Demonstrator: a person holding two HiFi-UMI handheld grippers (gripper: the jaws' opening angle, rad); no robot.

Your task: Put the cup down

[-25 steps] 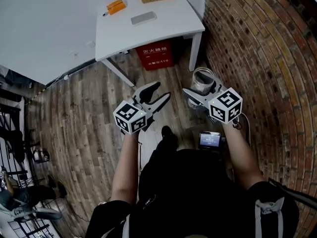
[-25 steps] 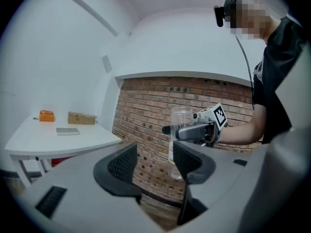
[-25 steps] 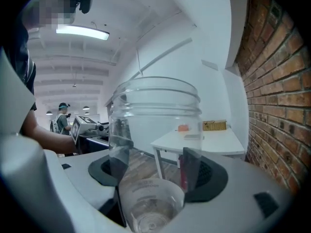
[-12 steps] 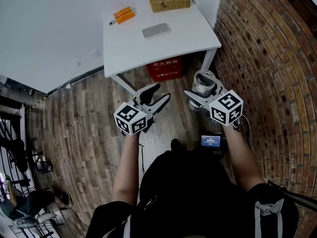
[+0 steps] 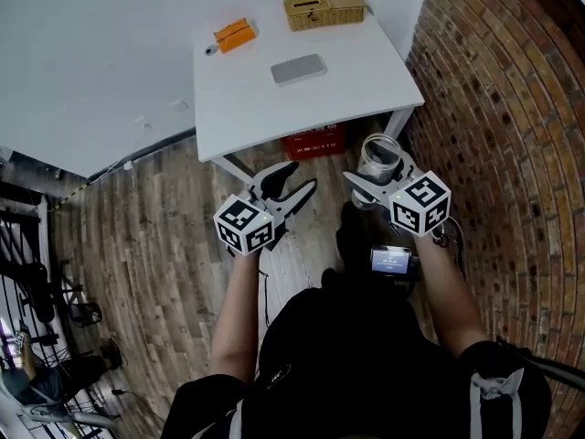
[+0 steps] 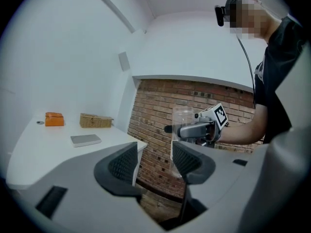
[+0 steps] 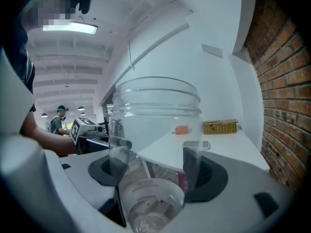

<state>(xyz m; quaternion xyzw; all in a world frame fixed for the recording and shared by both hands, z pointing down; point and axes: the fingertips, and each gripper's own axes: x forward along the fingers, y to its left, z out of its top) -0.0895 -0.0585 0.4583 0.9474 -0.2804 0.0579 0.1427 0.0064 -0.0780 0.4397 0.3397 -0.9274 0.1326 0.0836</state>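
A clear plastic cup (image 5: 378, 157) stands upright between the jaws of my right gripper (image 5: 373, 174), which is shut on it just off the white table's near right corner. In the right gripper view the cup (image 7: 154, 144) fills the middle, with a pad on each side. From the left gripper view I see the cup (image 6: 185, 125) and the right gripper (image 6: 197, 128) in the air before the brick wall. My left gripper (image 5: 287, 187) is open and holds nothing; its jaws (image 6: 154, 162) stand apart in front of the table's near edge.
The white table (image 5: 274, 103) carries a wicker box (image 5: 324, 10), an orange box (image 5: 235, 35) and a grey flat case (image 5: 299, 69). A red crate (image 5: 315, 142) sits under it. A brick wall (image 5: 512, 108) runs along the right. Wooden floor lies below.
The view has shifted forward, so the table sits nearer to both grippers. The right gripper keeps its hold on the cup. The left gripper stays open.
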